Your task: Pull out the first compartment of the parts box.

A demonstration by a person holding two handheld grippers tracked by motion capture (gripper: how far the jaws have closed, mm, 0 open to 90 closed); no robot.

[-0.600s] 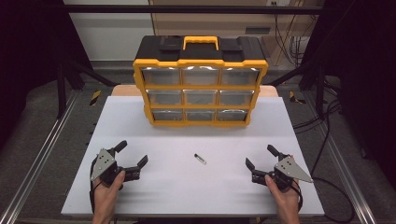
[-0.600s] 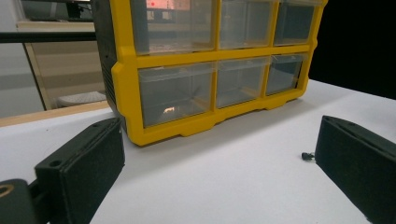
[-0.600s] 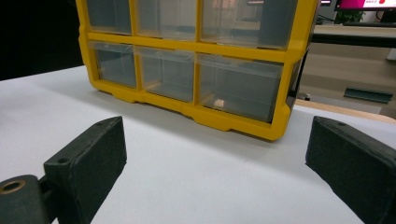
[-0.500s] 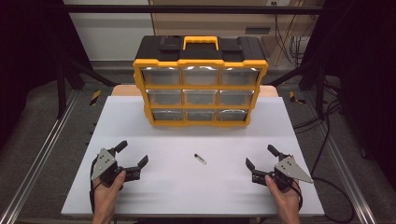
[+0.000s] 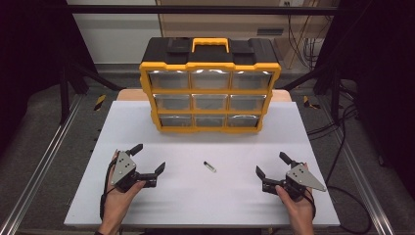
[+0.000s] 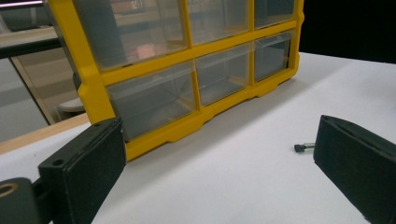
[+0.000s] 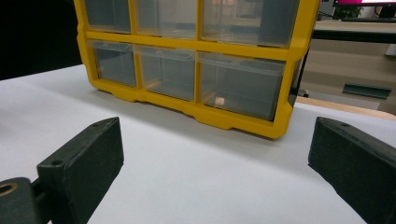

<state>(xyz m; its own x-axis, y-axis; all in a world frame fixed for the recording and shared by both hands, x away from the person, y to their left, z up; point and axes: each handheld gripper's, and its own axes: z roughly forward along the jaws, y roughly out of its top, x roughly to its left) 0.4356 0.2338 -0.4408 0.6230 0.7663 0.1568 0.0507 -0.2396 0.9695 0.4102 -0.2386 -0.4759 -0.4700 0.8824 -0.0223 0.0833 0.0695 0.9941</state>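
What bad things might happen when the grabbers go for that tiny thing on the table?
1. The small cylindrical part lies flat on the smooth white table; being round, it may roll away if a jaw nudges it.
2. It is tiny beside the wide black pads of the left gripper, so it may slip out or get pinched crooked.
3. The right gripper is open and about as near, so if both reach in together they might bump.

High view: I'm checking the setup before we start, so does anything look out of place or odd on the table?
Only a small dark cylindrical part lying loose on the white table, apart from the drawer cabinet, between both open grippers. The drawers look shut.
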